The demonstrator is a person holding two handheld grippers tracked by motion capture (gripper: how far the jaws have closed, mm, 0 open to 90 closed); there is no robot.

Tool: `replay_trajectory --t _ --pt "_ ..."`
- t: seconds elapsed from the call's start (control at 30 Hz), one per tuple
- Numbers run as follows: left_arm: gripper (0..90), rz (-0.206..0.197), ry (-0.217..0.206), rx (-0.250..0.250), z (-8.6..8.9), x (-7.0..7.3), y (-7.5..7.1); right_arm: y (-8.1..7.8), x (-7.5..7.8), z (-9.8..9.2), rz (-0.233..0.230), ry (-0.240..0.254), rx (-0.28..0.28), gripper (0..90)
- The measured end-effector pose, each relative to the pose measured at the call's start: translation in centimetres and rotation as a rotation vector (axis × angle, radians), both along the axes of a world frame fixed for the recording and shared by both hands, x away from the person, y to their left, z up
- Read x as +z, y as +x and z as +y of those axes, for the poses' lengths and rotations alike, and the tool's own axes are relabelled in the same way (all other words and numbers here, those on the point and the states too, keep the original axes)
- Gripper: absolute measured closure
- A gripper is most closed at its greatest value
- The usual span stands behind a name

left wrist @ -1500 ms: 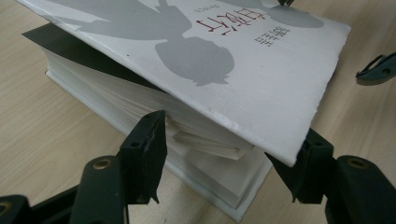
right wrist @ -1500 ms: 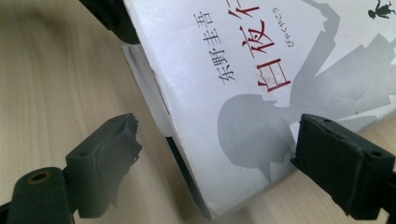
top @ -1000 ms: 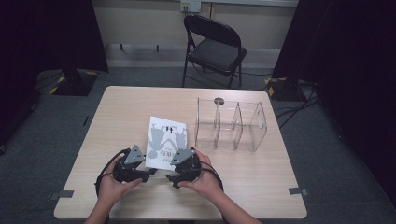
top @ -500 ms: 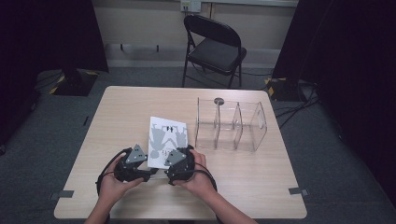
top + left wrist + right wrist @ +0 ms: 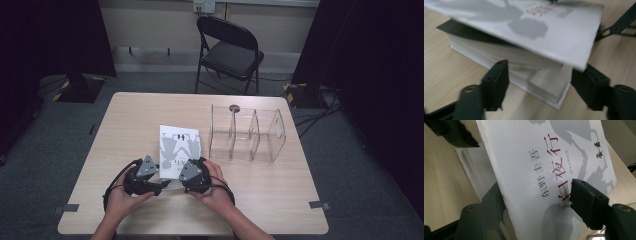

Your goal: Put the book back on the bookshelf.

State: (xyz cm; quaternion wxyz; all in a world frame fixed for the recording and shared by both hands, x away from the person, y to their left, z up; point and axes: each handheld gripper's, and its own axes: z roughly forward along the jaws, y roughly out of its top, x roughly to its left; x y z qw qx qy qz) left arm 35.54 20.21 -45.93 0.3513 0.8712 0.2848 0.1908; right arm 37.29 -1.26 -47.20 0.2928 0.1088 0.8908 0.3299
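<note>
A thick white paperback book [image 5: 179, 147] with red and black lettering lies mid-table. My left gripper [image 5: 159, 185] meets its near end from the left. Up close, the left gripper [image 5: 542, 67] straddles the lower page block [image 5: 549, 86] at a corner; its jaws have just been opening and stand apart around it. My right gripper [image 5: 185, 181] comes in from the right. Its jaws have just been closing, and the right gripper [image 5: 535, 185] has the front cover [image 5: 529, 160] between them, one pad on the printed face, the other underneath. The cover [image 5: 544, 27] is raised off the lower pages.
A clear acrylic organizer [image 5: 247, 134] with several compartments stands right of the book. A small dark round object [image 5: 234, 108] lies behind it. A black folding chair [image 5: 230, 50] stands beyond the table's far edge. Bare tabletop [image 5: 125, 125] lies left of the book.
Both hands have kept their place at the book's near end. From above, the book has not shifted on the table.
</note>
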Motion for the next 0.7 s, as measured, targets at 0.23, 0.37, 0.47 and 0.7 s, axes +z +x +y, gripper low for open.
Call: replay_trajectory --t 0.23,0.37,0.47,0.7 --pt "19.5 0.033 -0.005 -0.011 0.9 -0.5 0.3 -0.2 1.1 -0.5 -0.027 -0.016 -0.011 47.0" --pt "17.3 0.05 -0.007 -0.019 1.2 -0.9 0.5 0.0 1.8 -0.7 -0.031 -0.017 -0.019 51.8" --pt "16.1 0.042 -0.014 -0.036 1.3 -1.1 0.5 0.2 2.4 -1.0 -0.019 -0.016 -0.032 54.4" --pt "16.3 0.047 0.006 -0.047 2.1 -1.6 0.7 0.9 4.2 -1.8 0.005 0.011 -0.059 58.9"
